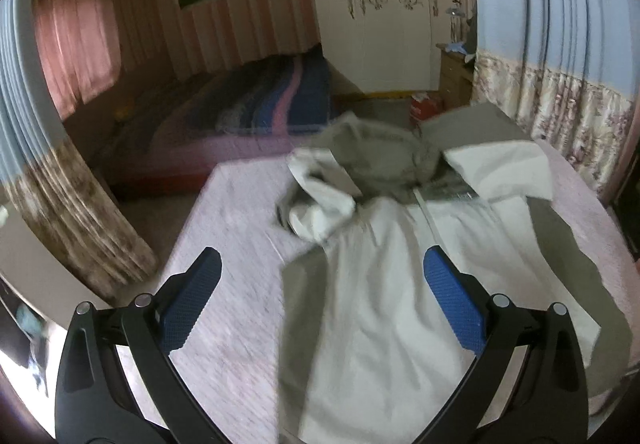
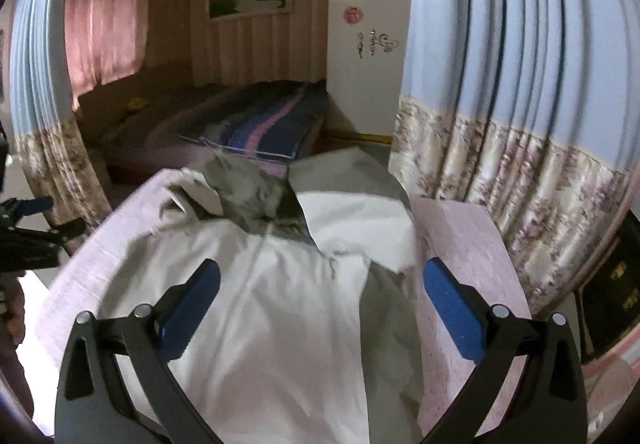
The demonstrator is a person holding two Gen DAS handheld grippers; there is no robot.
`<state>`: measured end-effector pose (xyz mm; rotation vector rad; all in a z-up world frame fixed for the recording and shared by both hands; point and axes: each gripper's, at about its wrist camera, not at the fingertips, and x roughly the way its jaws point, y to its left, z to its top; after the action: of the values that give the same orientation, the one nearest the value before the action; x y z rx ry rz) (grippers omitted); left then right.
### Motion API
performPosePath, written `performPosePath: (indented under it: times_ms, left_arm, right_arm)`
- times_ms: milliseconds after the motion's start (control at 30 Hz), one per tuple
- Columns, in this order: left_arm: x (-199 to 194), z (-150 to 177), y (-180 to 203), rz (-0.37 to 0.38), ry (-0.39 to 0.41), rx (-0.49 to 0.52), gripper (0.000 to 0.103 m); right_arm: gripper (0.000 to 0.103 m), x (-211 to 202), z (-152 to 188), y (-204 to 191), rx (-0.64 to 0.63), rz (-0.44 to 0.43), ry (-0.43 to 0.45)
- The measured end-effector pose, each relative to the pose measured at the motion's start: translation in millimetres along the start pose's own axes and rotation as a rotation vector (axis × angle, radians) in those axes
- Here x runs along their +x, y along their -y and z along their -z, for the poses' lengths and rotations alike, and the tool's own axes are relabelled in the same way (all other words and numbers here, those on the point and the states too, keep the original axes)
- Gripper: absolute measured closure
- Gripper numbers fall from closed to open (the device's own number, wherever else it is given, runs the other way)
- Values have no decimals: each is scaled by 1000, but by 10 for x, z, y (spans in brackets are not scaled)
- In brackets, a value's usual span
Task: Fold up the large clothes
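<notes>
A large white and grey garment [image 1: 384, 284] is spread on a table covered with a pink cloth [image 1: 236, 244], its long axis running straight away from both cameras toward the far edge, where the grey hood [image 1: 376, 156] is bunched. The left gripper [image 1: 322, 300] is held above the near left part of the garment, its blue-padded fingers spread wide with nothing between them; the garment's left edge lies under the gap. The right gripper [image 2: 320, 308] is likewise held agape and empty, over the near right part. The crumpled left sleeve [image 1: 320, 204] lies ahead of the left fingers, so that arm is judged nearer to it; the folded-over right sleeve [image 2: 360, 224] is nearer the right.
</notes>
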<state>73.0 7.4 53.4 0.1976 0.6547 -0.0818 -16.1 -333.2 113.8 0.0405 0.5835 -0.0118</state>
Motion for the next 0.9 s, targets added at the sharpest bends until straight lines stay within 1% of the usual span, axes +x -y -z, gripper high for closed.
performPosePath:
  times_ms: [33, 133, 233, 267, 400, 467, 633, 700, 800, 900]
  left_arm:
    - [-9, -85, -8, -11, 24, 15, 3]
    - [77, -199, -22, -37, 42, 23, 3]
    - [281, -225, -36, -28, 17, -9, 3]
    - [359, -216, -37, -21, 6, -17, 3]
    - [627, -134, 18, -16, -15, 1, 3]
    - [781, -99, 55, -28, -25, 9, 3]
    - [1056, -85, 119, -27, -30, 18, 3]
    - [1143, -118, 137, -21, -34, 22, 3]
    - [1257, -199, 145, -26, -13, 38, 3]
    - [1419, -310, 120, -29, 2, 53, 3]
  right_arm:
    - [2, 12, -59, 15, 0, -9, 7]
    - [2, 158, -119, 70, 8, -24, 18]
    - [2, 520, -5, 171, 96, -74, -53]
    - [2, 607, 33, 173, 107, -76, -66]
    - [2, 934, 179, 158, 129, -91, -91]
    - [2, 1069, 207, 116, 122, -107, -96]
    - [2, 1300, 180, -59, 41, -81, -62]
    - [2, 1366, 130, -69, 34, -68, -66]
    - [2, 1488, 60, -15, 41, -75, -75]
    - [3, 1651, 32, 28, 10, -13, -97]
